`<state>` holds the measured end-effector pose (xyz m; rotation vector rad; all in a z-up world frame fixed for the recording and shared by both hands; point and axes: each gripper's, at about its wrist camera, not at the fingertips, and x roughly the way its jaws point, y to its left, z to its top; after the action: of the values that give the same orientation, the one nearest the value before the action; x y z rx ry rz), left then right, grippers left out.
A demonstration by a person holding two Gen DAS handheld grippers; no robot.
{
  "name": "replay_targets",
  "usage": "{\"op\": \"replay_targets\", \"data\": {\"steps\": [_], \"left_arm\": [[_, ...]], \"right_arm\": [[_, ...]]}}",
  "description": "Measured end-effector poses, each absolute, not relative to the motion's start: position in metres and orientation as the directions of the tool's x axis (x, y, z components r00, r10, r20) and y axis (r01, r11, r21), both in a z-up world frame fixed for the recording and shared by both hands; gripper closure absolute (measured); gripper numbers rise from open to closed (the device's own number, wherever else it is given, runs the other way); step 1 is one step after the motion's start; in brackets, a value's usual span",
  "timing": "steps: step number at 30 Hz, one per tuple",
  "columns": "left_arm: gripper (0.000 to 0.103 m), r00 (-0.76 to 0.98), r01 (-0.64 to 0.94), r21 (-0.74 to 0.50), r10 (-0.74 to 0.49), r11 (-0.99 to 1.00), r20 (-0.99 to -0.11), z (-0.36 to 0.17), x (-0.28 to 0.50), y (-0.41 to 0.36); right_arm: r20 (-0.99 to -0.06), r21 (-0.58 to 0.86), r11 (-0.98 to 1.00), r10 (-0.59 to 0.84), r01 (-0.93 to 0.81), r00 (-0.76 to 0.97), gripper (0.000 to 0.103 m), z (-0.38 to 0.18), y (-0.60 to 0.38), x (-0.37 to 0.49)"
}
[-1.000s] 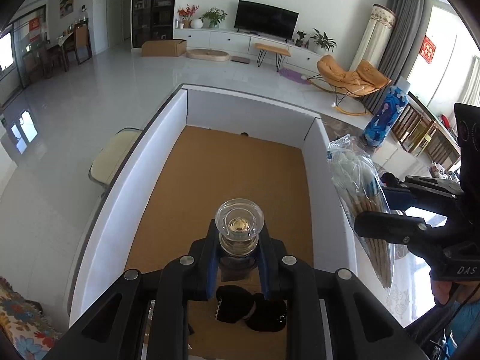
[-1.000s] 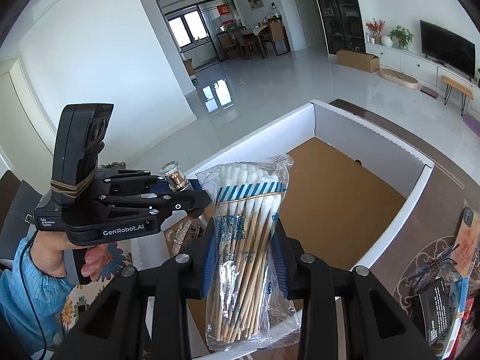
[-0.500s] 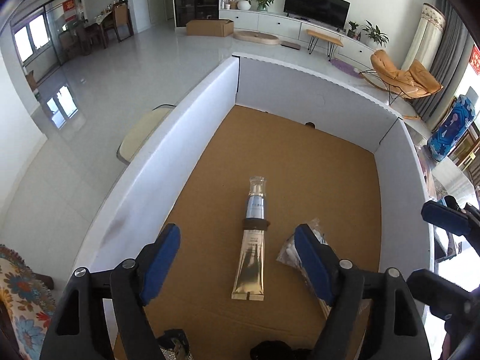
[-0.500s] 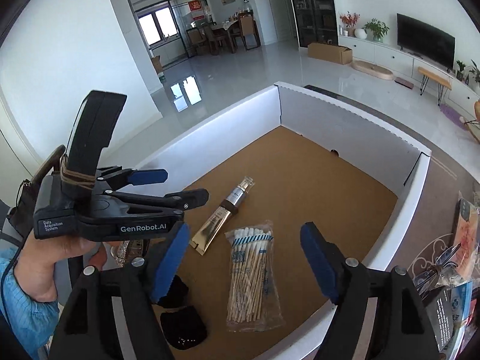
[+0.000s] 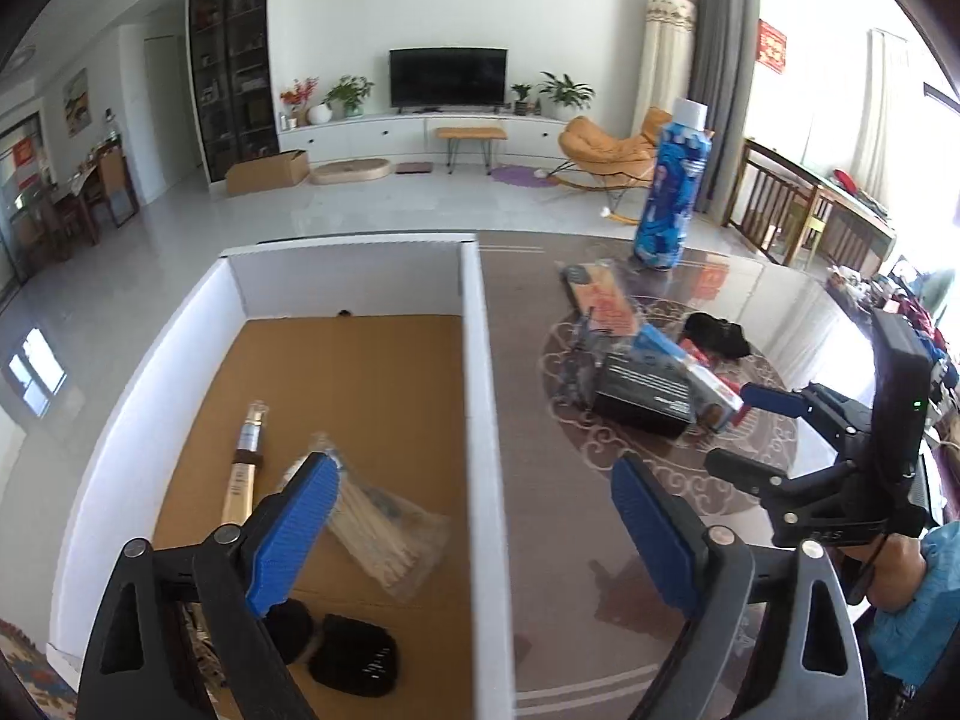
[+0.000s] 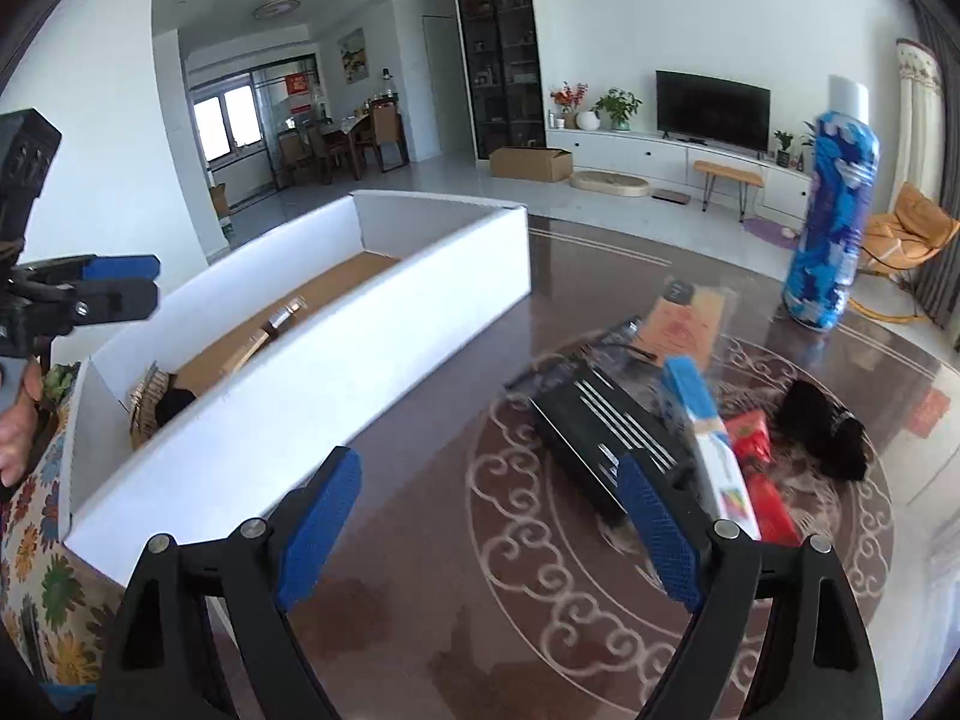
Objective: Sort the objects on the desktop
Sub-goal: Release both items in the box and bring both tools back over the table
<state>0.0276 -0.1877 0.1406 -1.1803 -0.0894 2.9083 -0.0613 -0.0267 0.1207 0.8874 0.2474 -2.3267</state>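
Each black gripper (image 5: 480, 516) has blue ribbed pads (image 5: 300, 531) and silver screws; the sleeve (image 5: 918, 612) is light blue.

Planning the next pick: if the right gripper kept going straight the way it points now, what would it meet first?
Probably bare table first. The right gripper, jaws opening and empty, points down at the dark patterned top just short of the black box. Depth is unclear, so it might reach the box's near end.

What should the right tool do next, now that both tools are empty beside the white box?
Probably ease the right tool, jaws opening and empty, forward onto the flat black box on the dark patterned table. It lies nearest, still outside the white cardboard box, where the cotton swab packet and gold tube already lie.
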Motion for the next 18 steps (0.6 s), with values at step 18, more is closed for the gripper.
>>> {"op": "replay_targets", "data": {"steps": [18], "left_arm": [[0.000,-0.577,-0.013,-0.008,0.014,-1.000,-0.817,-0.019,-0.059,0.030]], "right_arm": [[-0.787,-0.109,-0.956,-0.085,0.273,-0.611,0.014,0.050,0.186,-0.053]]}}
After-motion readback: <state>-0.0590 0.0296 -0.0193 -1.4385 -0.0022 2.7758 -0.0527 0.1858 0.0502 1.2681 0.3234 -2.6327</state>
